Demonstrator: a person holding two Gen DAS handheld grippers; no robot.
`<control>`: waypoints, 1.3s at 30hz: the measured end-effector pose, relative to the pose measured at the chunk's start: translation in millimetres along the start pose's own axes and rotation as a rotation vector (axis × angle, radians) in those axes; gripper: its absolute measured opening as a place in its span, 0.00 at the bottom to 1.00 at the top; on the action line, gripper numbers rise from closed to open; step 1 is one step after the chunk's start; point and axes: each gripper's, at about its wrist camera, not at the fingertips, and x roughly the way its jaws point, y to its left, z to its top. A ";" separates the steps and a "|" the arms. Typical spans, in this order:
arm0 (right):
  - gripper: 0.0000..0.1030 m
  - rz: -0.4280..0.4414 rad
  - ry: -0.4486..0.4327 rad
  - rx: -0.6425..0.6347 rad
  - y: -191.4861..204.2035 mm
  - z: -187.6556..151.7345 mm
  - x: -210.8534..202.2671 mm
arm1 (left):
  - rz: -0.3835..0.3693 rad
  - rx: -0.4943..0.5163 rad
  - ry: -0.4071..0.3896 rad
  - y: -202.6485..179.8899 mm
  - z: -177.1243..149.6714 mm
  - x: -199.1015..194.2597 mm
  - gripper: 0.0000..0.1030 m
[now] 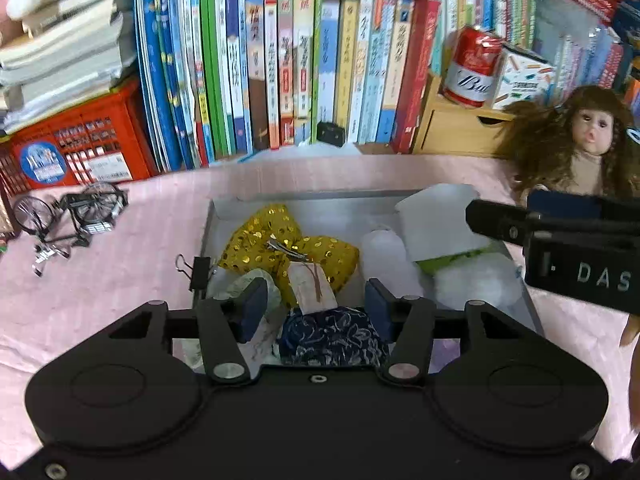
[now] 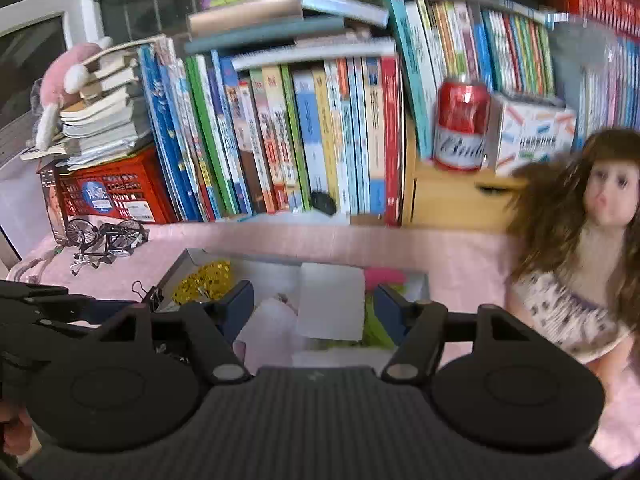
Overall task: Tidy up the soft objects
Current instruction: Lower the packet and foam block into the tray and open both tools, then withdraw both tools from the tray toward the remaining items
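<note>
Left wrist view first: my left gripper [image 1: 316, 306] hangs over the near end of the grey tray [image 1: 206, 236], its pads apart and holding nothing, with a dark blue patterned pouch [image 1: 334, 338] lying just under the gap at six o'clock. Beyond it, toward twelve, sit a gold sequin bow [image 1: 288, 248] with a metal clip, and white fluffy pieces [image 1: 472, 286] at three o'clock. I judge the sorting is mid-way; my next move would be to lower and close on the pouch without snagging the bow. The tray rests on a pink-covered counter [image 1: 100, 280] backed by a row of books [image 1: 280, 72], a red crate [image 1: 80, 148] at ten o'clock. Right wrist view: my right gripper [image 2: 316, 312] is also spread and empty, above the tray's white sheet [image 2: 332, 300]. This view is blurred; a doll [image 2: 580, 240] sits at three o'clock, a red can [image 2: 462, 128] at one.
</note>
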 end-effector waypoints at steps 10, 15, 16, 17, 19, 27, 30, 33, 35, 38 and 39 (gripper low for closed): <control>0.79 0.019 -0.118 -0.080 18.2 -9.5 -60.9 | 0.013 0.064 -0.119 -9.2 -24.1 -63.3 0.65; 0.79 0.033 -0.182 -0.126 27.2 -24.1 -92.6 | -0.011 0.080 -0.179 -15.7 -45.6 -93.1 0.66; 0.79 0.036 -0.197 -0.135 29.3 -27.4 -99.4 | -0.017 0.079 -0.189 -16.4 -50.3 -98.4 0.66; 0.79 0.040 -0.210 -0.143 31.5 -30.2 -105.3 | -0.025 0.078 -0.201 -17.6 -55.3 -104.1 0.66; 0.79 0.048 -0.235 -0.154 35.0 -35.5 -117.3 | -0.045 0.074 -0.227 -19.6 -65.5 -115.4 0.67; 0.80 0.075 -0.311 -0.162 40.5 -66.8 -157.2 | -0.063 0.074 -0.344 -25.1 -113.3 -152.9 0.68; 0.80 0.091 -0.328 -0.150 40.0 -81.1 -168.3 | -0.068 0.064 -0.365 -25.5 -132.7 -161.7 0.68; 0.80 0.105 -0.340 -0.136 38.7 -97.4 -177.9 | -0.066 0.060 -0.380 -25.9 -152.5 -167.3 0.68; 0.80 0.107 -0.348 -0.131 37.6 -108.7 -184.0 | -0.059 0.061 -0.392 -26.5 -165.0 -169.3 0.68; 0.80 0.141 -0.347 -0.088 33.4 -122.9 -193.7 | -0.048 0.042 -0.423 -28.3 -188.1 -173.3 0.68; 0.80 0.150 -0.349 -0.074 31.3 -127.7 -197.2 | -0.048 0.034 -0.434 -28.9 -195.2 -174.3 0.67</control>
